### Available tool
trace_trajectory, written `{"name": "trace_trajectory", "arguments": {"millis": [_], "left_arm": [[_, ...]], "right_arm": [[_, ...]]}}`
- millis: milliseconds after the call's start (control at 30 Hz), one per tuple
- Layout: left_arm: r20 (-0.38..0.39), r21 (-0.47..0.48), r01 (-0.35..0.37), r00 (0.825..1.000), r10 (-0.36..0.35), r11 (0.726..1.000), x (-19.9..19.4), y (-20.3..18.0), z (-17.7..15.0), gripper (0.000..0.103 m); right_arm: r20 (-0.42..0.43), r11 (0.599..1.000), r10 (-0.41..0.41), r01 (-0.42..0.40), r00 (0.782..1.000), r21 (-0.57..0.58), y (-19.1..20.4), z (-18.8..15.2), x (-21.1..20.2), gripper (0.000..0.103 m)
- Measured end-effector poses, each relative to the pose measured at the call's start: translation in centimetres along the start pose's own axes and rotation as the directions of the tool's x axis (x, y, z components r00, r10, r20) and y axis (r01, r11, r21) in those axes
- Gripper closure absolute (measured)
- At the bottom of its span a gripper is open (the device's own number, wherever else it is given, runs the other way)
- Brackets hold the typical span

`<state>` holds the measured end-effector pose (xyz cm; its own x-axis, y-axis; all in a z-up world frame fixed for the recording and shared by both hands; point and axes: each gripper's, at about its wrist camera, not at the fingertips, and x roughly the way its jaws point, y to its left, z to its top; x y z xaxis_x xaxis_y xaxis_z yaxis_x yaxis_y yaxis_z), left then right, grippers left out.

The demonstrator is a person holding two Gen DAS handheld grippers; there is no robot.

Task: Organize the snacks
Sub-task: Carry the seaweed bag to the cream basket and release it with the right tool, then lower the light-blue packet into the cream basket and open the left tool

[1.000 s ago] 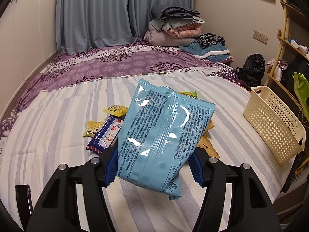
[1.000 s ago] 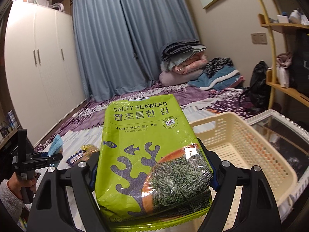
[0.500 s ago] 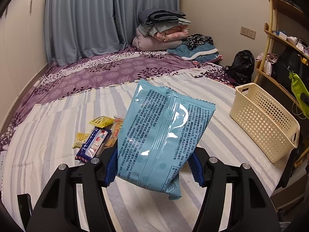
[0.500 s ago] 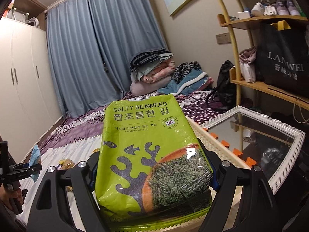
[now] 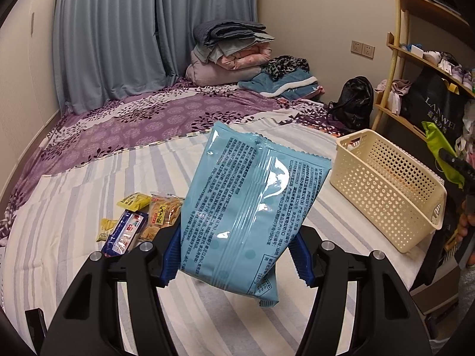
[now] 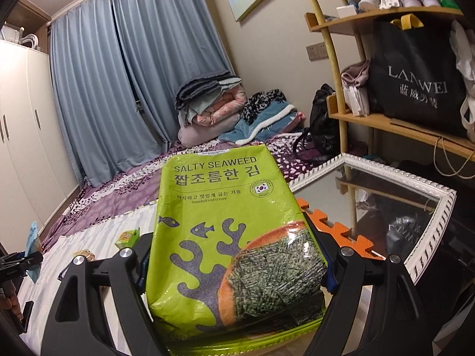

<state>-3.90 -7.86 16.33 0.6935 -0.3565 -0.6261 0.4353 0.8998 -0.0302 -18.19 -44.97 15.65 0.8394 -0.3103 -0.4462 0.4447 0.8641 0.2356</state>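
Left gripper (image 5: 236,256): I pinch a glossy, crinkled blue packet (image 5: 252,204).
Right gripper (image 6: 234,270): I clamp a flat green seaweed bag (image 6: 225,237); its base is cut off.
Basket (image 5: 383,184): perforated cream plastic.

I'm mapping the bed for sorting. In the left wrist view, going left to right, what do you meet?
Small snack packets → light blue bag held in the left gripper → cream basket → green seaweed bag at the right edge.
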Motion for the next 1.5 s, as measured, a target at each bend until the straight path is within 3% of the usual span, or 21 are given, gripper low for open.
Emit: {"name": "trace_trajectory", "arguments": {"millis": [200, 267, 567, 933, 1267, 1500], "left_arm": [[0.000, 0.000, 0.004, 1.000, -0.004, 1.000, 0.1, -0.3, 0.3, 0.040], [-0.002, -0.001, 0.010, 1.000, -0.010, 1.000, 0.2, -0.4, 0.4, 0.040], [-0.004, 0.014, 0.037, 0.999, -0.037, 0.999, 0.5, -1.5, 0.9, 0.040], [0.023, 0.085, 0.110, 0.993, -0.112, 0.990, 1.1, -5.8, 3.4, 0.040], [0.029, 0.172, 0.218, 0.974, -0.226, 0.961, 2.6, -12.7, 6.7, 0.040], [-0.026, 0.210, 0.329, 0.943, -0.331, 0.921, 5.1, -18.5, 8.3, 0.040]], "right_arm": [[-0.049, 1.000, -0.008, 0.009, 0.999, 0.015, -0.7, -0.9, 1.6, 0.018], [-0.048, 1.000, -0.025, 0.025, 0.999, 0.009, -0.7, -1.2, 1.7, 0.013], [-0.047, 0.999, -0.049, 0.050, 0.998, 0.014, -1.1, -1.8, 1.6, 0.006], [-0.059, 0.994, -0.108, 0.109, 0.992, 0.017, -2.0, -1.8, 1.4, 0.005], [-0.030, 0.984, -0.177, 0.178, 0.984, 0.020, -3.8, -1.4, 0.5, 0.005], [-0.049, 0.975, -0.216, 0.218, 0.975, 0.040, -4.9, -0.9, 0.0, 0.005]]}}
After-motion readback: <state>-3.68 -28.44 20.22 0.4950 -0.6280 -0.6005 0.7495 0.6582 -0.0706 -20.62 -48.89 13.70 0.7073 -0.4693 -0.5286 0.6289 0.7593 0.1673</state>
